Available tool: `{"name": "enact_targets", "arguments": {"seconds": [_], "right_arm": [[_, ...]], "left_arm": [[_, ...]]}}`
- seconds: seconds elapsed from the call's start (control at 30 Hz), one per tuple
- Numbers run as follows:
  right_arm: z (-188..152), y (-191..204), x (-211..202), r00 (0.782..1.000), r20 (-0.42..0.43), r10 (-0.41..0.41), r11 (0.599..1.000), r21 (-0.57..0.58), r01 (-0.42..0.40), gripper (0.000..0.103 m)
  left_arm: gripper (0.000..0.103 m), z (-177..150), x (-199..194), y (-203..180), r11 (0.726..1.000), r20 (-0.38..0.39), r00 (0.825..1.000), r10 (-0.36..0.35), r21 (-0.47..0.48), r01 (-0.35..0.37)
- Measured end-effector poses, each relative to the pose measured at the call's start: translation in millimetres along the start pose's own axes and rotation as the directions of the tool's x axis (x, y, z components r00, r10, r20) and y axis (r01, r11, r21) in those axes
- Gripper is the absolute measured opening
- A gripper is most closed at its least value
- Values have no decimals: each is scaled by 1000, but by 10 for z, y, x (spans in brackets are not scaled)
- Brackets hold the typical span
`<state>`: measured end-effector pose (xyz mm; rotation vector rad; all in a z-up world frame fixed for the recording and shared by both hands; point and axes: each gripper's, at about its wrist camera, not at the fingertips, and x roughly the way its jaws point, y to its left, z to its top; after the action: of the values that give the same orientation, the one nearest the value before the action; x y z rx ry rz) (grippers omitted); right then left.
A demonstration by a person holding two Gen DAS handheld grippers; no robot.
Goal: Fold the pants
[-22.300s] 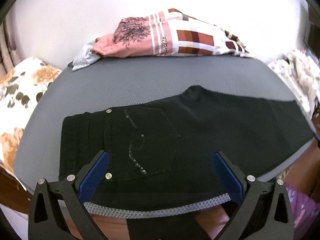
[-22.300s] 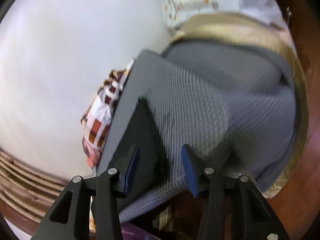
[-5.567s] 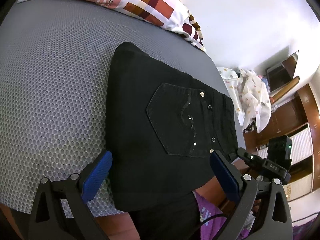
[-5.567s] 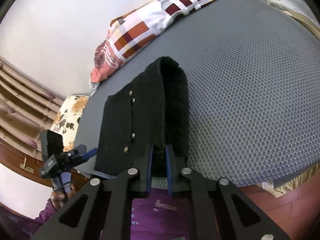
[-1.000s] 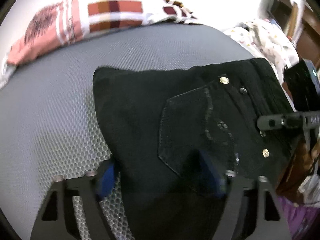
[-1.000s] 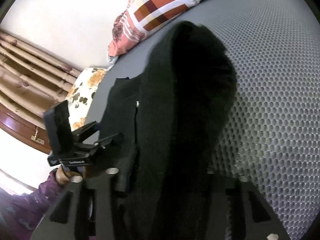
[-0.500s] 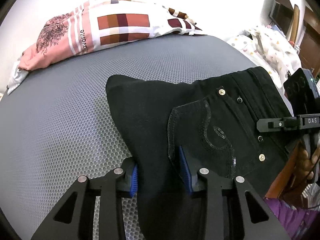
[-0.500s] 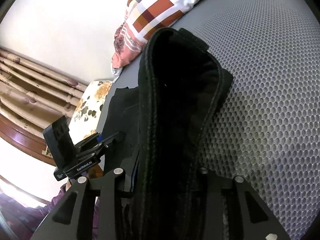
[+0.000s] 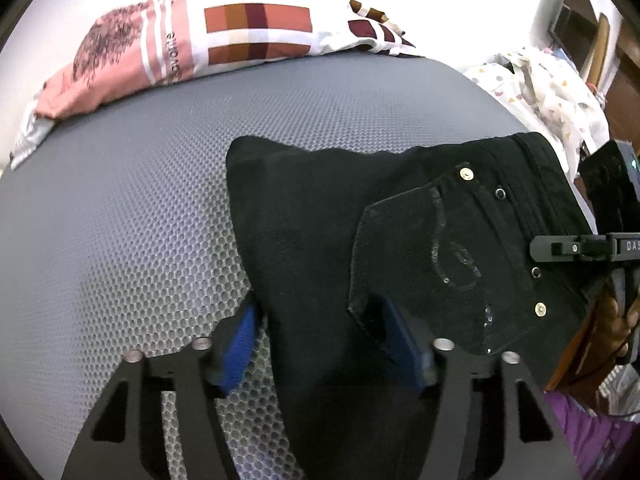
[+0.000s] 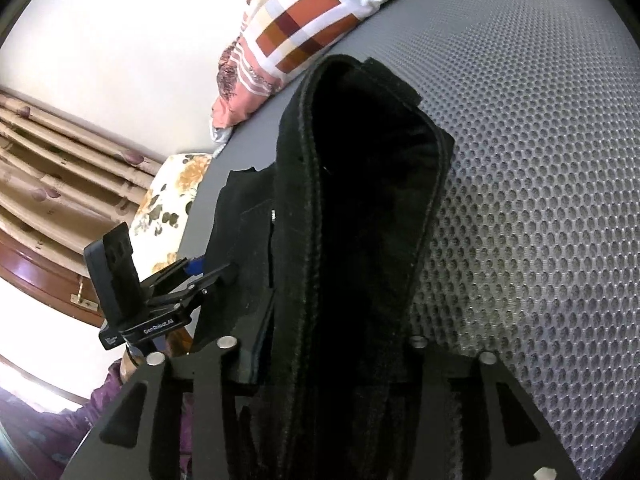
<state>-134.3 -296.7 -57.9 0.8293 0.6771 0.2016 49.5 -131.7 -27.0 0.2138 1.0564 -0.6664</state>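
Both our grippers have just been opening: left gripper [image 9: 320, 344] straddles the black pants [image 9: 400, 240], unclamped; right gripper [image 10: 332, 364] at six o'clock, grip unclear.

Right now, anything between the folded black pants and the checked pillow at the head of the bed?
Nothing: the left wrist view shows only bare grey mesh mattress between the black pants and the checked pillow.
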Motion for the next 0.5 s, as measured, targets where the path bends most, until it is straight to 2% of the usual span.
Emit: {"name": "enact_targets", "arguments": {"seconds": [0.1,0.13,0.23,0.3,0.5], "right_arm": [[3,-25,11,1000,0,15,1000,3,-15,47],[5,-40,5,1000,-2,19,1000,-1,-19,49],[17,-56,-13,999,-9,31,999,-5,-31,52],[25,-63,-10,999,-13,35,999,-8,-35,52],[43,-81,-23,999,-20,41,999,-32,-41,52]], "left_arm": [[77,-3,93,71,994,-39,994,-107,-25,106],[79,9,85,96,991,-22,991,-131,-29,130],[80,46,79,163,979,-22,980,-196,-59,194],[81,58,73,231,964,-17,967,-255,-79,253],[81,123,102,266,943,-23,944,-330,-61,328]]}}
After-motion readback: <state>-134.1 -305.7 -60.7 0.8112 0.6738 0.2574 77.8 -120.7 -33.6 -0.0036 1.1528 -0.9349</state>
